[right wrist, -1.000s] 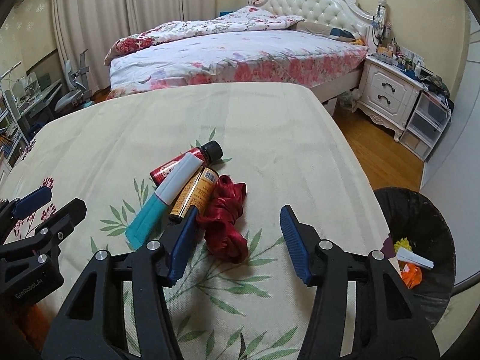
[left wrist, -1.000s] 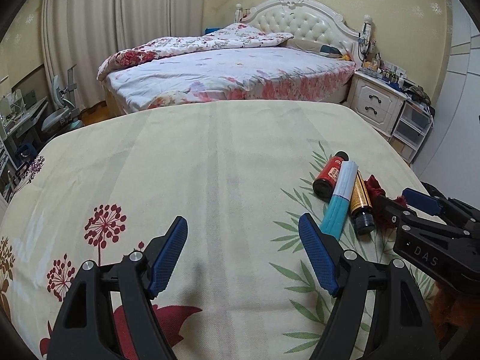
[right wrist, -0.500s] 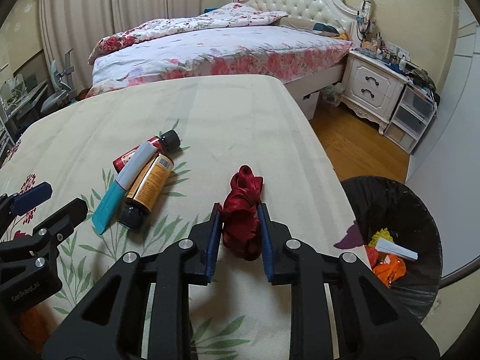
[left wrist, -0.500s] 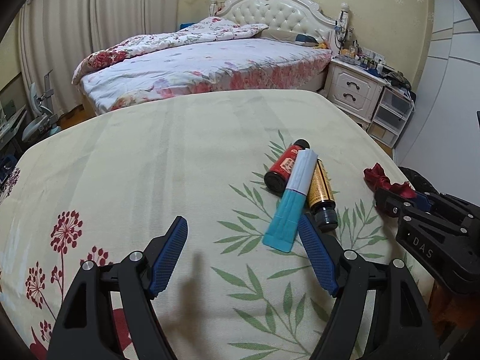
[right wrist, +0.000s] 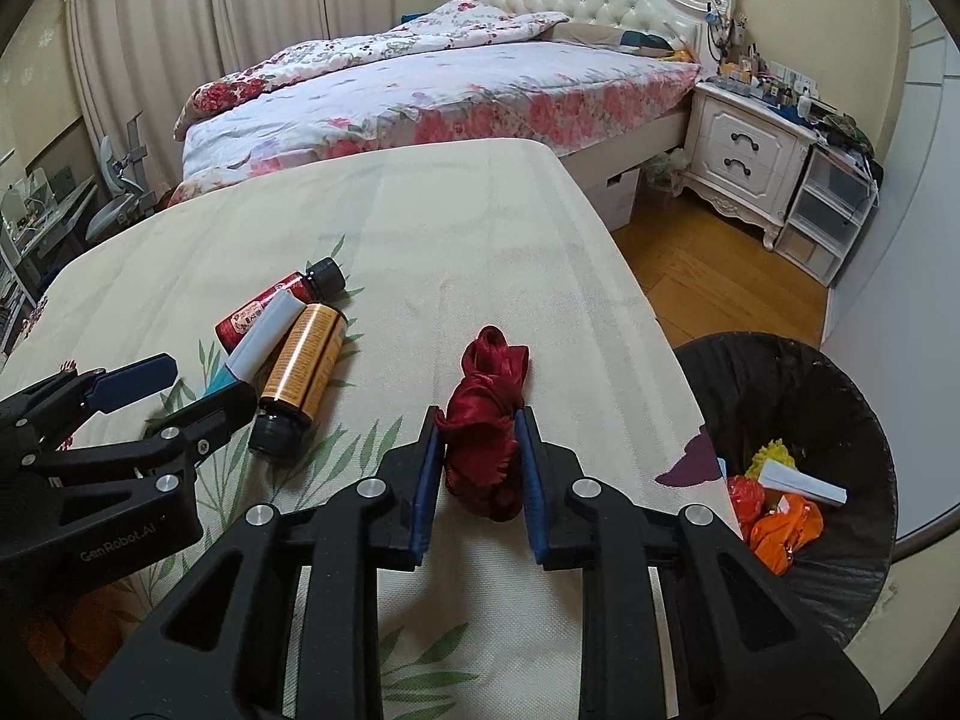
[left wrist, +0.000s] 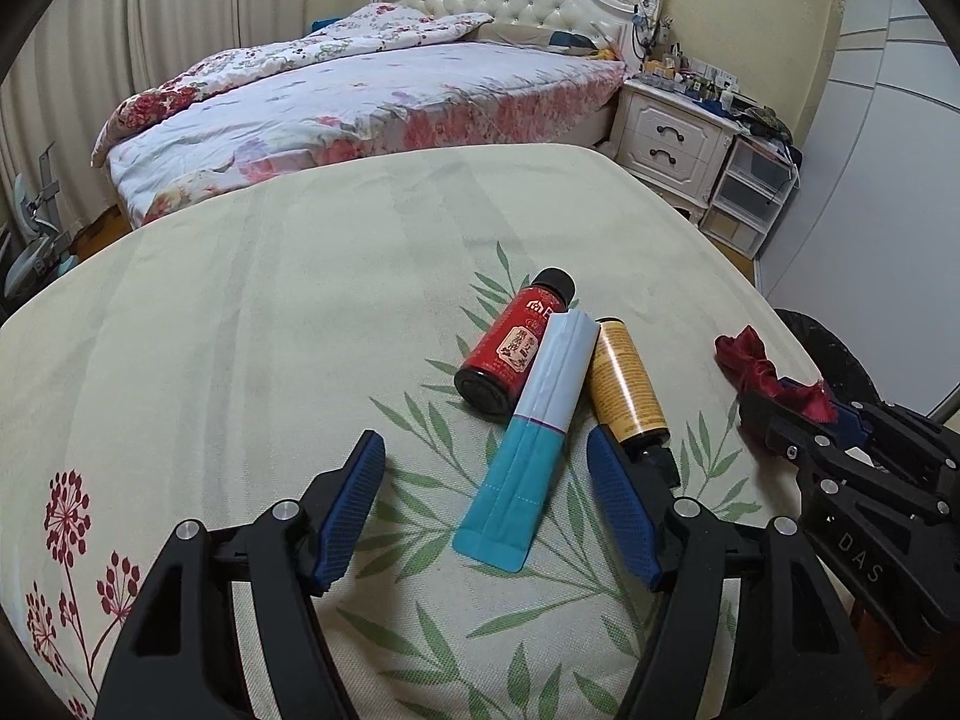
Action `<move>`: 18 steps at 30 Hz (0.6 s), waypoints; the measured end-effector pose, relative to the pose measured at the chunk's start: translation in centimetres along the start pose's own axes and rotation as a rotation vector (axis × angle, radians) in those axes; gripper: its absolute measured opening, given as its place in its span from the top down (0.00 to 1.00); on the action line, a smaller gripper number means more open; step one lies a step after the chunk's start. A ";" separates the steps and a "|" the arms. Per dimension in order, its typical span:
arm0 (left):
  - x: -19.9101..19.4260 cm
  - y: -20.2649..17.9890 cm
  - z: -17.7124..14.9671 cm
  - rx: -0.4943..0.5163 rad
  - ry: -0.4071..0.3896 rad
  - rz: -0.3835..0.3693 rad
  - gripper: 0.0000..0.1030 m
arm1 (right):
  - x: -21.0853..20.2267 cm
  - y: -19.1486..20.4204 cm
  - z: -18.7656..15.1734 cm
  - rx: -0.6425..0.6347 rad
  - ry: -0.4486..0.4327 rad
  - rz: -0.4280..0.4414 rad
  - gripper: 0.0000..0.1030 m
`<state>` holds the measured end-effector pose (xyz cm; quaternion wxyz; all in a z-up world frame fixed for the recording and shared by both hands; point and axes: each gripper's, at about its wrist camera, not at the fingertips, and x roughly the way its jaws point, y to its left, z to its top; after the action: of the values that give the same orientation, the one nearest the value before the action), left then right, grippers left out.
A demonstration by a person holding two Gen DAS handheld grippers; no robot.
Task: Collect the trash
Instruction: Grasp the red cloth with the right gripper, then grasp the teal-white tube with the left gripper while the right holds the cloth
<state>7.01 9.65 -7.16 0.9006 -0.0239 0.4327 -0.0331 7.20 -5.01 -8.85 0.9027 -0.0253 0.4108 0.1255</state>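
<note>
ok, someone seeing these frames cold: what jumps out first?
The right hand-held gripper is clamped on a crumpled red ribbon near the mattress's right edge, beside a black bin holding bright scraps. Left of it lies a cluster: red bottle, white-and-teal tube, gold bottle. The left hand-held gripper is closing around the tube's end.

Satiny red ribbon (right wrist: 483,420) – glossy gold bottle (right wrist: 303,360) – matt printed cloth (right wrist: 480,228).

A crumpled dark red ribbon (right wrist: 486,426) is pinched between the pads of the right hand-held gripper (right wrist: 478,468), near the right edge of the cloth-covered bench (right wrist: 420,228). To its left, a red bottle (right wrist: 273,309), a white-and-teal tube (right wrist: 264,336) and a gold bottle (right wrist: 303,363) are laid side by side, touching. A black-lined trash bin (right wrist: 840,396) holding orange and yellow scraps is seen at the right.
</note>
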 end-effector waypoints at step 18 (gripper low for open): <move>-0.4 -1.5 -0.6 0.095 -0.009 -0.030 0.78 | 0.4 -0.1 -0.1 0.005 0.019 0.004 0.77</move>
<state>6.19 8.15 -7.11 0.9021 0.0125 0.4261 -0.0670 7.44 -5.04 -9.22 0.8986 -0.0234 0.4196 0.1260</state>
